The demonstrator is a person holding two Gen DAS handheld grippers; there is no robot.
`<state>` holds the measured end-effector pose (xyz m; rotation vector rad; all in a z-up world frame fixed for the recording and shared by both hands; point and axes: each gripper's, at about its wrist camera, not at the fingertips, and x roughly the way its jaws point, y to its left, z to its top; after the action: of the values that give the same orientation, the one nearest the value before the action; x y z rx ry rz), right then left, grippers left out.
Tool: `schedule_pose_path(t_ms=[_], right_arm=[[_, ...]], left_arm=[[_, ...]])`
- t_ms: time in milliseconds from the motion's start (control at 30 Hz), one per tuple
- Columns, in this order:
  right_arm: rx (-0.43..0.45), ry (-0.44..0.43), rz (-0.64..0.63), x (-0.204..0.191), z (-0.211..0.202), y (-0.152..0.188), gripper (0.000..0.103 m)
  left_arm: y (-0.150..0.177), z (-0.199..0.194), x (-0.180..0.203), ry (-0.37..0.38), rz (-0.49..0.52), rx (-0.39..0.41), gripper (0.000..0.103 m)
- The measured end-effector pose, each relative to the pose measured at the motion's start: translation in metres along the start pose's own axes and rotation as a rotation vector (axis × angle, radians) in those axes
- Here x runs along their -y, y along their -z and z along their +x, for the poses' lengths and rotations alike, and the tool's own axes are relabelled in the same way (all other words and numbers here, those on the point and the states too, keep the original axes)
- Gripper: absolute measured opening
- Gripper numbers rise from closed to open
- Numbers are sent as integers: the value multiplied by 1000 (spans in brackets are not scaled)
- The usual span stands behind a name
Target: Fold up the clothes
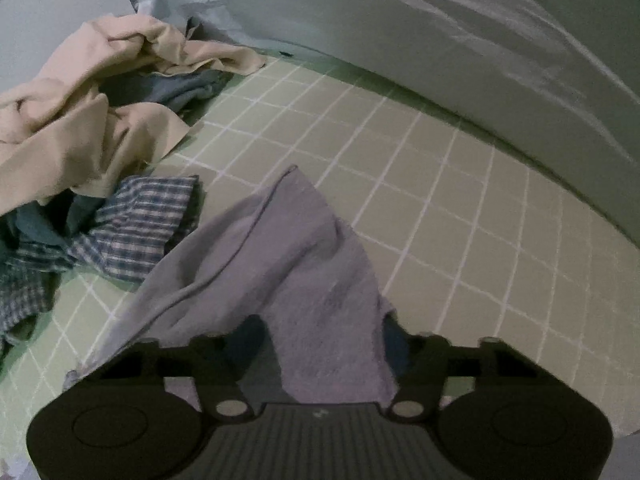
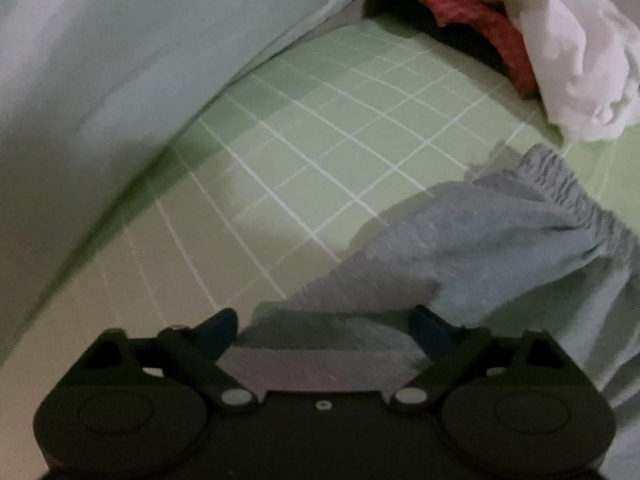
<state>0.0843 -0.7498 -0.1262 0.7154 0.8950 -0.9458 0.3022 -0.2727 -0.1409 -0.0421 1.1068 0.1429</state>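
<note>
Both the left gripper (image 1: 324, 344) and the right gripper (image 2: 324, 328) stand spread with the grey towel (image 1: 280, 264) bunched between their fingers (seemingly draped, not pinched), so close on one edge only, clear of the pile (image 1: 80, 140) leftward.

A: Which textile lies nearest the green mat (image 1: 420, 184)?

B: The grey garment (image 1: 288, 248), a soft, matt, slightly napped knit; its ribbed hem (image 2: 560, 184) is puckered.

A: And the mat itself?

B: Smooth, faintly sheened sheet with thin white grid lines.

A: At the mat's far corner?

B: Beige cloth (image 1: 80, 120), smooth matt weave; beside it a checked woven fabric (image 1: 132, 228). A coarse red textile (image 2: 480, 28) sits under white cloth (image 2: 560, 48).

A: The fingers (image 2: 430, 330)?

B: Matt black plastic housing, blue pads.
</note>
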Motion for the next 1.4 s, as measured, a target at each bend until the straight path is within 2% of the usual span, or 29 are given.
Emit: schedule_pose_path(t_ms=[67,100,133,167,200,267,333,500,567,600,667,700,800,833,867,900,933,967,1033,1100,1200,1400], right_arm=[[15,47,0,-2,-2,2,77],[23,71,0,-3,-2,3,63],[45,98,13,0,-5,4,52],[61,112,7,2,-7,6,25],[69,104,-3,6,-7,6,3],[55,34,36,24,-9,1,0],[60,-21,102,45,-18,-2,0],[243,-83,186,107,-87,-1,0],[322,-81,192,136,-118,4,0],[355,-61,176,151,-129,8,0],[365,-18,146,178,-140,20,0],[335,-14,132,188,-137,26,0],[180,-71,128,204,-118,44,1],[143,-94,116,202,-113,51,2],[134,-108,97,199,-112,55,9],[132,-113,78,191,-110,57,21],[129,-129,60,182,-108,59,29],[127,-148,55,174,-106,59,43],[122,-195,43,155,-100,55,50],[106,-207,3,135,-94,48,65],[86,-192,-20,107,-84,36,77],[9,-177,75,74,-47,18,81]], left_arm=[[-3,-1,-3,29,-17,-1,26],[-5,-1,-4,33,-24,-4,11],[-6,-2,-5,37,-32,-7,9],[-8,-4,-6,46,-40,-4,8],[-10,-7,-8,62,-49,7,7],[-13,-17,-13,94,-66,36,7],[-15,-40,-20,127,-75,100,7],[-3,-122,-63,225,-125,283,7],[15,-146,-85,194,-143,326,7],[28,-151,-96,167,-151,326,7],[54,-146,-108,119,-141,279,9],[67,-138,-113,102,-141,232,12],[95,-116,-124,74,-205,93,13],[101,-113,-126,71,-226,78,16],[103,-112,-128,71,-236,71,20],[104,-112,-128,71,-243,72,28],[103,-114,-127,71,-244,81,35],[101,-115,-126,73,-238,93,39],[97,-118,-124,76,-227,117,53],[92,-114,-126,59,-236,115,63],[84,-104,-131,23,-263,97,67],[71,-81,-149,-69,-310,53,69]])
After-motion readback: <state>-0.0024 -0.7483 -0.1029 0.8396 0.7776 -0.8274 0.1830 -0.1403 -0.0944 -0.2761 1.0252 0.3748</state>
